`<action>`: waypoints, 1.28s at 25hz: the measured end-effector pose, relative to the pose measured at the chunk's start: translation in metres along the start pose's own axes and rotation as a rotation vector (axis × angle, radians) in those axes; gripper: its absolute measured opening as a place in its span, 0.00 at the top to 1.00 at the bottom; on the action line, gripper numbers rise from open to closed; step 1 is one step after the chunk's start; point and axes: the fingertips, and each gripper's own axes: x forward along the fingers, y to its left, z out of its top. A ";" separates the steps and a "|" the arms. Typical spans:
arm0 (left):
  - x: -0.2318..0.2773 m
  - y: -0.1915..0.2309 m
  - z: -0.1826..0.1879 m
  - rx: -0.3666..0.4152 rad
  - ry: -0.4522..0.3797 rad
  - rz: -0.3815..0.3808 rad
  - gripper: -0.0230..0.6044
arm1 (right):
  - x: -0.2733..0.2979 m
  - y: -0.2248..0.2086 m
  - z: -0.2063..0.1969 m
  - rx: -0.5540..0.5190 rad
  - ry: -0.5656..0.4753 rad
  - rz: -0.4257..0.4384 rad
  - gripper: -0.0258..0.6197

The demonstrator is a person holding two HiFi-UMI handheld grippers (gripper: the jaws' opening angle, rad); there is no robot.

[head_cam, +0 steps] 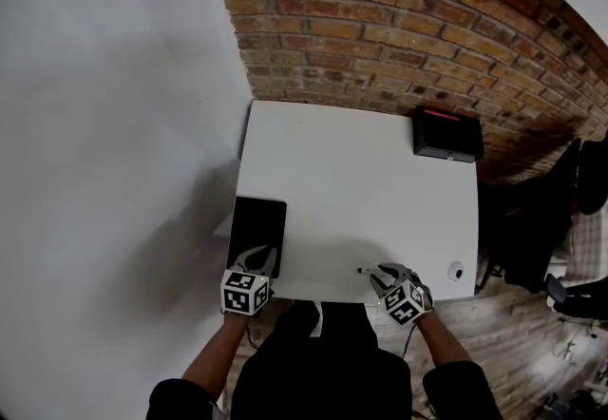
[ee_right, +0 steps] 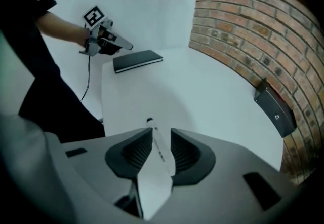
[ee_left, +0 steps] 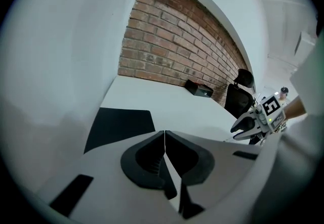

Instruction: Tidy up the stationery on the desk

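Note:
A white desk (head_cam: 361,190) stands against a brick wall. A black notebook (head_cam: 256,223) (ee_left: 119,124) (ee_right: 137,60) lies flat at its front left corner. My left gripper (head_cam: 258,257) (ee_left: 164,134) hovers over the notebook's near edge, shut, with nothing between its jaws. At the front edge to the right, my right gripper (head_cam: 380,274) (ee_right: 161,132) points down at the desk. A white pen (ee_right: 159,149) (head_cam: 365,269) with a dark tip lies between its jaws, leaning on the left pad, with a gap to the right pad.
A black box (head_cam: 446,135) (ee_right: 276,109) sits at the desk's back right corner by the wall. A small round white object (head_cam: 456,270) lies near the front right corner. A dark chair (head_cam: 532,219) stands right of the desk.

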 end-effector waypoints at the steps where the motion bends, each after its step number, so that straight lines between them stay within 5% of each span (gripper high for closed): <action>1: 0.001 -0.005 0.000 0.005 -0.002 -0.012 0.94 | -0.001 0.000 -0.009 -0.025 0.025 0.006 0.80; 8: 0.004 -0.027 -0.005 0.010 0.008 -0.053 0.94 | 0.003 -0.006 -0.044 -0.103 0.112 -0.011 0.80; 32: 0.007 -0.035 -0.021 0.024 0.043 -0.072 0.94 | 0.014 -0.012 -0.046 -0.142 0.168 -0.009 0.82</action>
